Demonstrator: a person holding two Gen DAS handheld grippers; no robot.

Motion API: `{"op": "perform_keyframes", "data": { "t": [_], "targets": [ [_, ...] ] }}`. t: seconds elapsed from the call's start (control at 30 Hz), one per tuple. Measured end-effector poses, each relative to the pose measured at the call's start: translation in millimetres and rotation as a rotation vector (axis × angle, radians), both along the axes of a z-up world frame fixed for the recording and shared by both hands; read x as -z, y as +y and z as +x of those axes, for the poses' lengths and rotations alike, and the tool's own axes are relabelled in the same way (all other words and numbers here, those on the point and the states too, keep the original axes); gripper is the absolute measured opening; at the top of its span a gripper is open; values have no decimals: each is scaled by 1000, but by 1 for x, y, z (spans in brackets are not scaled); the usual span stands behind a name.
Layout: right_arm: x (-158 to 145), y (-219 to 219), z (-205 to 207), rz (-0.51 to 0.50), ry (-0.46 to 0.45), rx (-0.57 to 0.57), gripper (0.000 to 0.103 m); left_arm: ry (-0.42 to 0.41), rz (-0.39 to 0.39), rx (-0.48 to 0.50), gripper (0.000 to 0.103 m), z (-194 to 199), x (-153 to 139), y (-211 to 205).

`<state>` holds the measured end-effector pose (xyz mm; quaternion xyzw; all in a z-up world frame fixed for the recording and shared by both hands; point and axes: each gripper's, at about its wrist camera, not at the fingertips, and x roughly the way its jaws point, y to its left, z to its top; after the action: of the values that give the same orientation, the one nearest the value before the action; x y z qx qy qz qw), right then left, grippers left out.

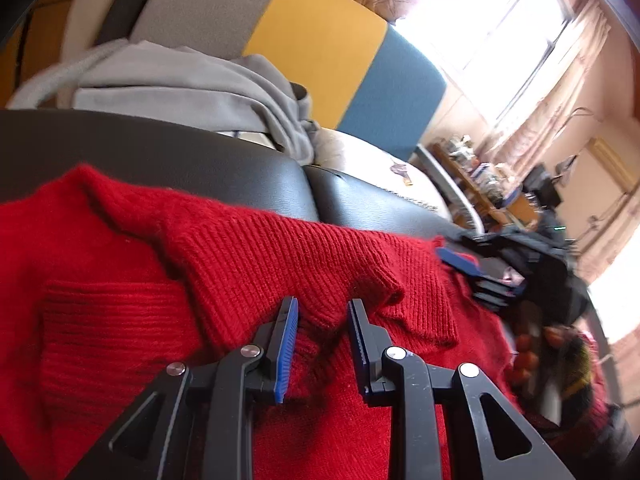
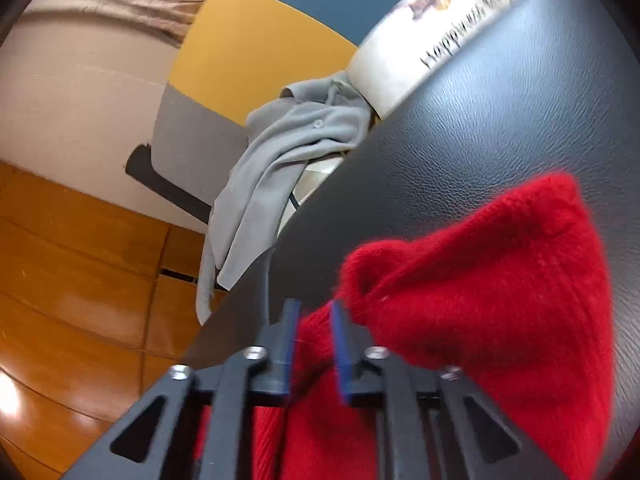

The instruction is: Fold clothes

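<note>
Black leather seat under bunched red sweater.

A black leather-look sofa seat carries everything here, its grained surface split by a seam into two cushions. A red knitted sweater lies crumpled directly on it, one ribbed part folded over the rest. At the far edge a grey shirt (buttoned, as the right wrist view shows) drapes over the side toward the wooden floor, beside a white printed cushion.
</note>
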<state>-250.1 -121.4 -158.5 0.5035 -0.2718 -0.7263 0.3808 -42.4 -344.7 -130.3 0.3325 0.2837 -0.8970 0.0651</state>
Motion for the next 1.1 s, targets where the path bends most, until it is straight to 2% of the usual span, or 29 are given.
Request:
{"op": "perform_keyframes", "data": {
  "t": [0.03, 0.1, 0.13, 0.27, 0.33, 0.47, 0.53, 0.63, 0.73, 0.8, 0.93, 1.03, 1.07, 1.1],
  "targets": [
    [-10, 0, 10, 24, 39, -12, 36, -2, -8, -14, 31, 9, -4, 3],
    [-26, -8, 30, 51, 111, -64, 37, -2, -14, -42, 48, 32, -11, 7],
    [-30, -10, 42, 64, 134, -93, 37, 0, -1, -58, 50, 48, -13, 8],
    [-37, -16, 92, 116, 209, -200, 40, -31, 49, -169, 51, 136, -14, 0],
    [-35, -18, 115, 137, 231, -245, 41, -47, 42, -247, 51, 193, -16, -3],
    [-11, -21, 148, 178, 230, -284, 43, -144, 10, -419, 51, 300, -13, -9],
    [-6, -14, 154, 135, 271, -252, 43, -180, 10, -520, 52, 348, -10, -11],
    [1, -6, 148, 76, 235, -234, 43, -203, 38, -659, 59, 408, -3, -14],
    [4, -3, 143, 37, 211, -234, 43, -183, 79, -715, 59, 424, 6, -17],
    [4, -1, 141, 24, 207, -237, 43, -172, 78, -700, 64, 417, 11, -17],
    [4, -1, 141, 15, 206, -237, 43, -207, 12, -707, 70, 395, 15, -18],
    [6, -1, 142, 1, 201, -235, 43, -243, -65, -731, 77, 381, 17, -17],
    [6, 0, 142, -3, 198, -235, 43, -255, -89, -735, 77, 377, 17, -16],
    [6, 0, 141, -8, 196, -234, 43, -270, -122, -737, 65, 373, 17, -13]
  ]
}}
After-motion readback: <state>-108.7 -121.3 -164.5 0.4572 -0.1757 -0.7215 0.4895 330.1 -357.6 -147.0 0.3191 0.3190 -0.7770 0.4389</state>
